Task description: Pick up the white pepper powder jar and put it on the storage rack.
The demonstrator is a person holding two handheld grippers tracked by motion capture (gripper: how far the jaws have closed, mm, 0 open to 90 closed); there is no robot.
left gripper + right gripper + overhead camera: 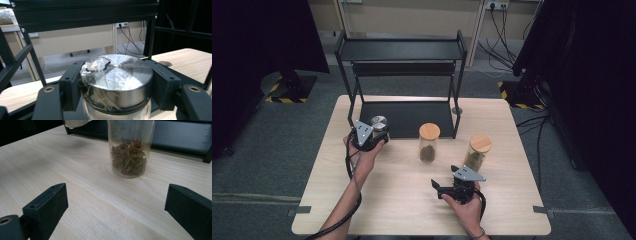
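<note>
My left gripper (pixel 378 134) is shut on a glass jar with a shiny metal lid (pixel 379 121), held at the front left of the black rack's lower shelf (pixel 407 118). In the left gripper view the jaws press both sides of the jar's lid (pixel 117 75), which has crinkled clear film over it. My right gripper (pixel 439 189) is open low over the table, its jaws pointing left. In the right gripper view a glass jar of brown star-shaped spices (pixel 130 157) stands ahead of the open jaws, apart from them. That jar (pixel 429 142) has a wooden lid.
A second wooden-lidded jar (pixel 477 152) stands on the table just behind my right gripper. The black two-tier rack (pixel 399 50) takes up the back of the wooden table (pixel 402 200). Dark curtains and cables lie on the floor beyond.
</note>
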